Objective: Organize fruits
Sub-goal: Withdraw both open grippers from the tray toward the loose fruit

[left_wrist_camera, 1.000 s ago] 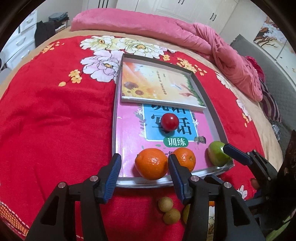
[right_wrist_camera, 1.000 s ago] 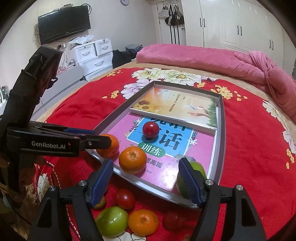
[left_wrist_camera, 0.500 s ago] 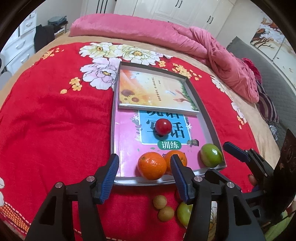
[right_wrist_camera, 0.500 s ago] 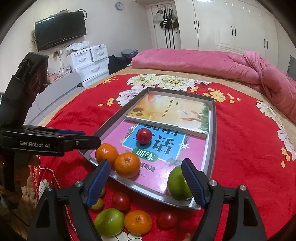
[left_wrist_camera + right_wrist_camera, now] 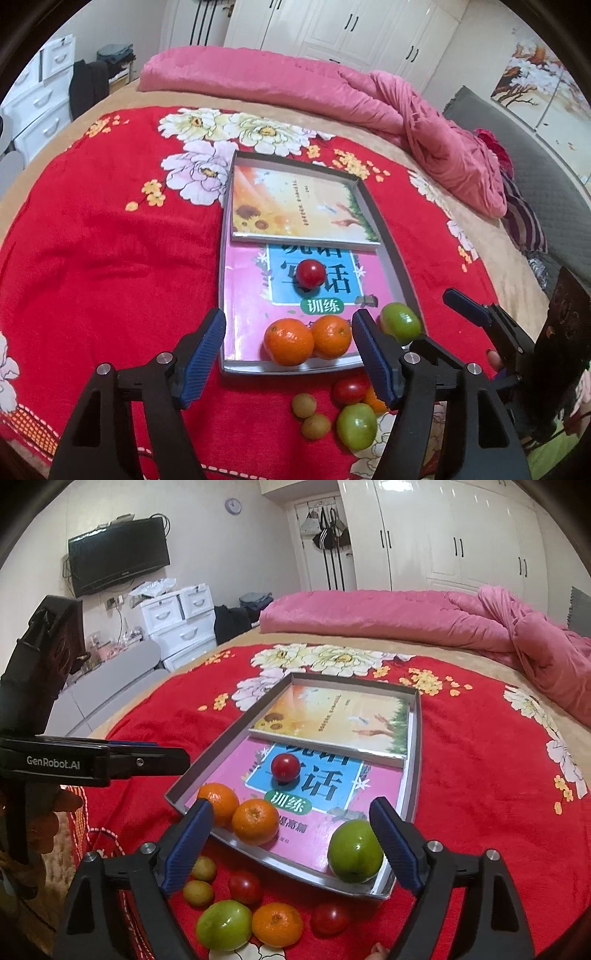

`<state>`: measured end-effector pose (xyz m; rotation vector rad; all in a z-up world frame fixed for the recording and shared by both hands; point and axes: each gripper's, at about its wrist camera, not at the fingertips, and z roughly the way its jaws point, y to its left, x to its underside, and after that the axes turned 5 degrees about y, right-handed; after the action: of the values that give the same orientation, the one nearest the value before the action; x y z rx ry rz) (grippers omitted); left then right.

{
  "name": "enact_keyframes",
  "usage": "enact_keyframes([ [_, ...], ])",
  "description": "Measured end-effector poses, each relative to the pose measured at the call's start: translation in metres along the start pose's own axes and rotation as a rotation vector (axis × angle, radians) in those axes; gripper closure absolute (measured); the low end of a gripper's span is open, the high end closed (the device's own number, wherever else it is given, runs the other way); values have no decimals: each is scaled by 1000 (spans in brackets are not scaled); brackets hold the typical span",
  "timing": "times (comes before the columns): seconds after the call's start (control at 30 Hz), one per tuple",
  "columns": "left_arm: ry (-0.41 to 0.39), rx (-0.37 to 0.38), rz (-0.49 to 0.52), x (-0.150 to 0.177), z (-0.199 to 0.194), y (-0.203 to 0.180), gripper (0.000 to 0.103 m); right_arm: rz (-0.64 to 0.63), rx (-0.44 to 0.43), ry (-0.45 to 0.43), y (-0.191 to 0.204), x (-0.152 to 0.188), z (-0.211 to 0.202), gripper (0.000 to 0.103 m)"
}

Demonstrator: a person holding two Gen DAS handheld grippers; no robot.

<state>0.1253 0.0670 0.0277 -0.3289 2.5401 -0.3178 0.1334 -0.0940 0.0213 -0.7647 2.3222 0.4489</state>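
On the bed's red flowered blanket [image 5: 92,258] lies a shallow grey tray [image 5: 391,254] holding two books.

Left to right across the tray's near edge, left wrist view: two oranges [image 5: 289,341] touching each other, then a green apple [image 5: 400,323] in the right corner. A red tomato [image 5: 311,273] sits at 12 o'clock from the oranges, on the pink book [image 5: 243,295], apart from them.

Loose fruit on the blanket, at 6 o'clock from the tray, right wrist view: two small tan fruits [image 5: 203,880], a tomato [image 5: 245,886], a green apple [image 5: 224,925], an orange [image 5: 277,924], another tomato [image 5: 330,918].

Left gripper [image 5: 291,360]: jaws have just been opening, stand wide, pads touching nothing; the oranges show in the gap beyond them.

Right gripper [image 5: 291,843]: jaws likewise just been opening, wide apart, holding nothing. Tray apple [image 5: 355,851] is just inside the right finger [image 5: 393,840]; contact cannot be told.
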Motion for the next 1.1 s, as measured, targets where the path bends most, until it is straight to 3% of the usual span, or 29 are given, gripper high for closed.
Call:
enact_keyframes([
  [0.37,-24,8,8,0,-15,-7,29,42,21,-55,-13,-5,-19,11],
  [0.43,-17,9,5,0,-16,-7,22,43,23,-64,-14,-7,-22,10],
  [1.1,-21,44,42,9,-27,-20,22,94,61,-107,-33,-7,-42,5],
])
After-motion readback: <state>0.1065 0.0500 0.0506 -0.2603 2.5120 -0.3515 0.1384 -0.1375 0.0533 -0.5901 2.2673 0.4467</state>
